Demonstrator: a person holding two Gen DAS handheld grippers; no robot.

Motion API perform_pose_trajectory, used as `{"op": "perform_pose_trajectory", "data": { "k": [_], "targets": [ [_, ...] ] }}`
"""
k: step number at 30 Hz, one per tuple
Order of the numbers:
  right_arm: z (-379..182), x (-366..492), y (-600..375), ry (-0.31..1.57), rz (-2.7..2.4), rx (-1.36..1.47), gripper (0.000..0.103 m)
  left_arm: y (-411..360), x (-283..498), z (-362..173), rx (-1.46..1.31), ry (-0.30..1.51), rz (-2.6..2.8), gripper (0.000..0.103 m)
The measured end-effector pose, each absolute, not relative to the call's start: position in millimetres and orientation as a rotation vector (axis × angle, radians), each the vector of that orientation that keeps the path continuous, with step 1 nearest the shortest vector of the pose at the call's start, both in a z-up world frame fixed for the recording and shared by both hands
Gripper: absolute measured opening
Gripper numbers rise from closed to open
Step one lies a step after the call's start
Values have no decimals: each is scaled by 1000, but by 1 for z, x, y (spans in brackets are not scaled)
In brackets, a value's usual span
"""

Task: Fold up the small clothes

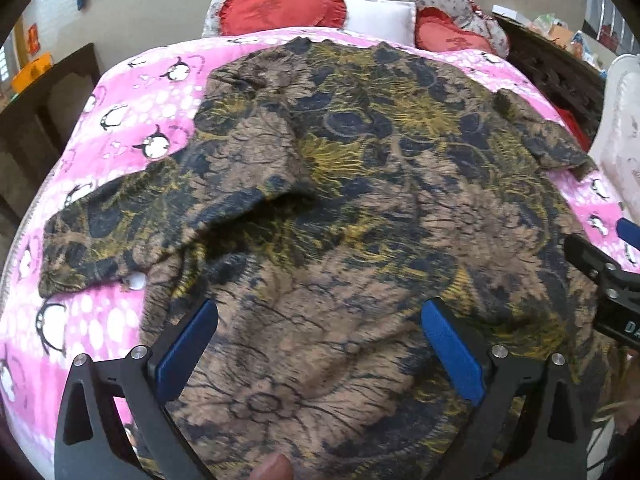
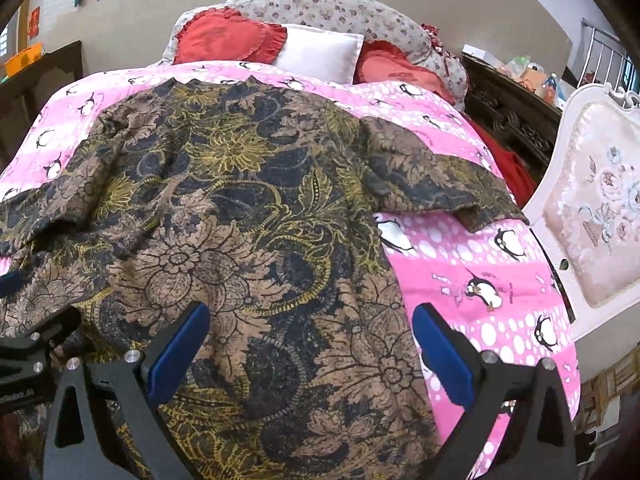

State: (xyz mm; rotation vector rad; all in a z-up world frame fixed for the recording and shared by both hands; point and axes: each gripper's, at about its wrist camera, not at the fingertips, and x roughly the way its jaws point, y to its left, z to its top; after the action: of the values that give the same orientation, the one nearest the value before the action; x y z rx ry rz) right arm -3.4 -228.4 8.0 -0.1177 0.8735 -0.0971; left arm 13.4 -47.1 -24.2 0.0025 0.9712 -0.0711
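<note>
Lying flat on the pink blanket (image 2: 460, 264), the brown floral shirt (image 1: 360, 200) spreads wrinkled; both grippers' jaws gape.

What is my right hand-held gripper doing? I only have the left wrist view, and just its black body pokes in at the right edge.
Observer: The right hand-held gripper is open and holds nothing.
Operator: Over what?
Observer: It straddles the right edge of the shirt: one finger is over the cloth, the other over the pink blanket.
Operator: Anything further right?
Observer: A white chair with a floral padded back stands there.
</note>
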Motion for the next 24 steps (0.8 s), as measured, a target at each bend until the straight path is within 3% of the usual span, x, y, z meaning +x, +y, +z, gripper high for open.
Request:
{"op": "perform_pose_trajectory", "data": {
  "k": [24],
  "targets": [
    [-54, 50, -240, 933, -18, -47, 103, -25, 29, -57, -55, 948, -6, 89]
  ]
}}
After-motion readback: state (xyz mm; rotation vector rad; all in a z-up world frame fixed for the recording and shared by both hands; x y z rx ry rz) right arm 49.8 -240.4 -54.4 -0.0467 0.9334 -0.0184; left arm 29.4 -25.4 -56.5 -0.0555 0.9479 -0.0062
